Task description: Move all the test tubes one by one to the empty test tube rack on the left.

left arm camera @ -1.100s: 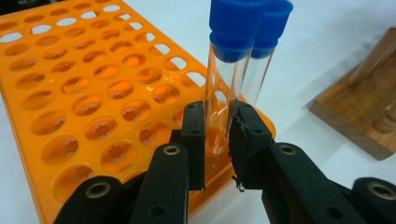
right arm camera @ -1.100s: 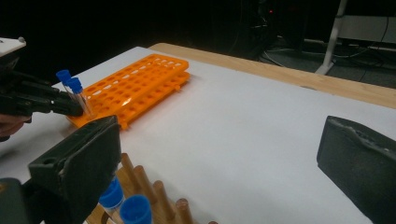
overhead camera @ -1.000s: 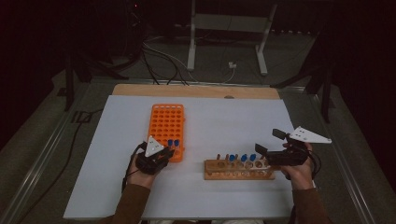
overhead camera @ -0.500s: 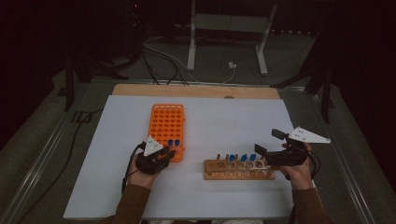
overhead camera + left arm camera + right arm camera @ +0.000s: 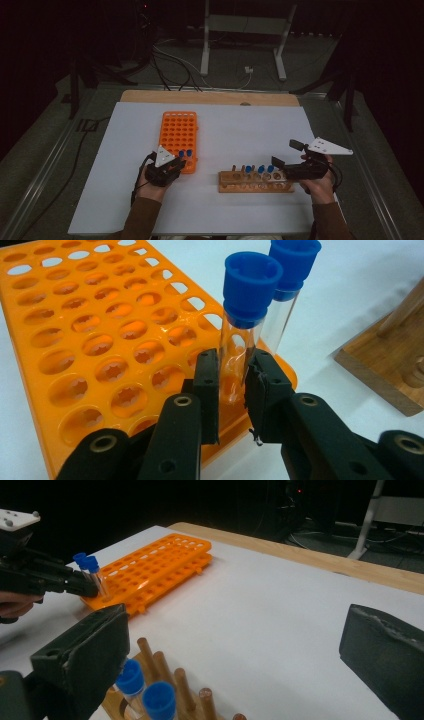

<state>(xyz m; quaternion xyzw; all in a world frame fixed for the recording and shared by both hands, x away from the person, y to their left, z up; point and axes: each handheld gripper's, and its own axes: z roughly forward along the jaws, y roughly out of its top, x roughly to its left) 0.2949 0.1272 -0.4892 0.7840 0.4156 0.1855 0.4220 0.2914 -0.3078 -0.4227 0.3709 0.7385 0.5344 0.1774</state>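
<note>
Your worktop (image 5: 125, 200) carried one white sheet, and on it lay two racks. The larger was the orange rack (image 5: 177, 132), a single flat tray of round holes lying lengthwise away from you, left of centre. The smaller was the wooden rack (image 5: 255, 186), one low block set crosswise near your right hand.

You held two hand-held grippers, one in each hand. Your left hand-held gripper (image 5: 231, 390) sat at the near right corner of the orange rack. Its jaws had just been closing and stood pressed on the glass of one blue-capped tube (image 5: 245, 325), which stood upright in a corner hole. A second blue-capped tube (image 5: 287, 295) stood just behind the first in the next hole, free of the jaws. That made two tubes in the orange rack, and every other hole you could see was bare.

Your right hand-held gripper (image 5: 286, 157) hung at the right end of the wooden rack with its jaws wide apart and nothing between them.

In the wooden rack, the high view showed three blue caps (image 5: 260, 169) in a row, with thin wooden pegs (image 5: 147, 655) rising beside them; the right gripper view caught two of those caps close up. I could not count the pegs for certain.
</note>
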